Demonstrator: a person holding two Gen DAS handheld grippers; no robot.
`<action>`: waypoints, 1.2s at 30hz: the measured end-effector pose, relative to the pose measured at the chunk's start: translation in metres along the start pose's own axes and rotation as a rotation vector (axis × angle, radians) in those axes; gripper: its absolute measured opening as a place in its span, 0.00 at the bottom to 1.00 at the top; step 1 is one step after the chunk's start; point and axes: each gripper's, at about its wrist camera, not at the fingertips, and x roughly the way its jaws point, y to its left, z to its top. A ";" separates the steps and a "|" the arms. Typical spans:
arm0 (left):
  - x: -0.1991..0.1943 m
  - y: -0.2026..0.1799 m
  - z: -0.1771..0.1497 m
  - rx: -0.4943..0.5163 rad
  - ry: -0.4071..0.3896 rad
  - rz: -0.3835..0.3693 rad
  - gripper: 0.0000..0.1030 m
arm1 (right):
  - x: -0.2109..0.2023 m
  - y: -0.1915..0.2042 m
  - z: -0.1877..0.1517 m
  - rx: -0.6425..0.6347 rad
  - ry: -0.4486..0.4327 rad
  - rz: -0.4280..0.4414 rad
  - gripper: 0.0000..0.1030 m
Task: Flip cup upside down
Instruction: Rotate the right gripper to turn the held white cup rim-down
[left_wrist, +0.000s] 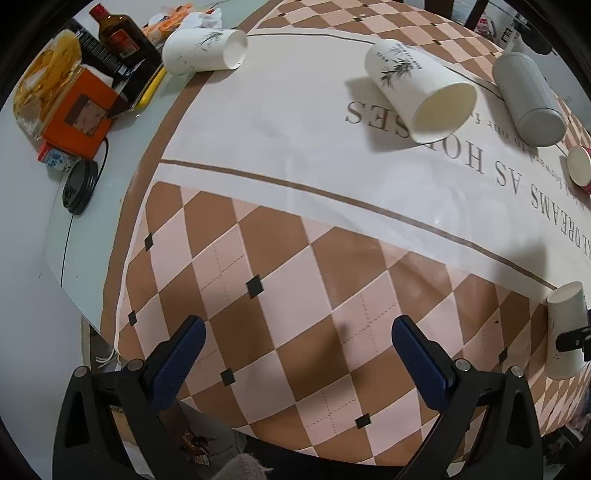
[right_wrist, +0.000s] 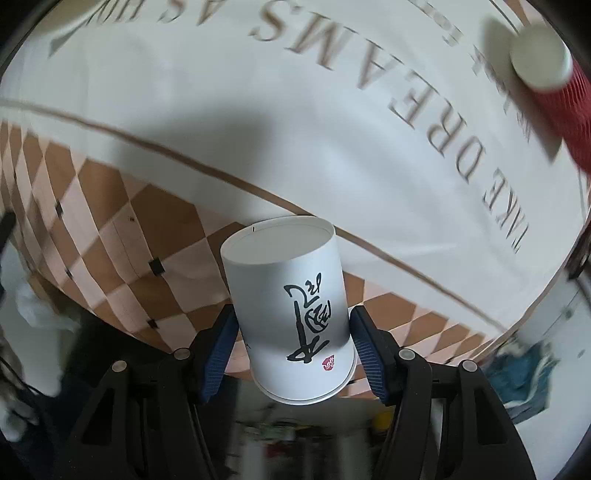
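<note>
Calligraphy on the cup (right_wrist: 291, 314), clamped by the right hand-held gripper (right_wrist: 293, 345), shows only there; left hand-held gripper (left_wrist: 295, 356) gapes empty.

white paper cup (right_wrist: 291, 314) clamped between right gripper (right_wrist: 293, 354) pads, base pointing away. red cup (right_wrist: 554, 92) lying far right on tablecloth (right_wrist: 258, 110).

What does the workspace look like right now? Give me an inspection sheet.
Surface: table mat, white band with lettering, brown-pink diamond border.
Job's things: calligraphy cup between the right gripper's fingers, base pointing away from the camera, rim nearest it.
Clutter: two bamboo-print cups on their sides, grey tumbler, red cup, bottle, orange box.
Grippers: left gripper open, empty; right gripper around the cup.
Cables: black cable at the left table edge.
Surroundings: blurred, cannot tell.
</note>
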 end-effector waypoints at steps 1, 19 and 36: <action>-0.001 -0.002 0.000 0.007 -0.001 0.000 1.00 | -0.001 -0.003 0.000 0.019 -0.003 0.016 0.62; 0.000 -0.050 0.000 0.128 -0.004 -0.059 1.00 | -0.013 0.000 -0.026 -0.007 -0.261 -0.013 0.58; 0.004 -0.097 0.019 0.168 -0.001 -0.042 1.00 | -0.065 -0.015 -0.085 0.249 -1.038 0.092 0.58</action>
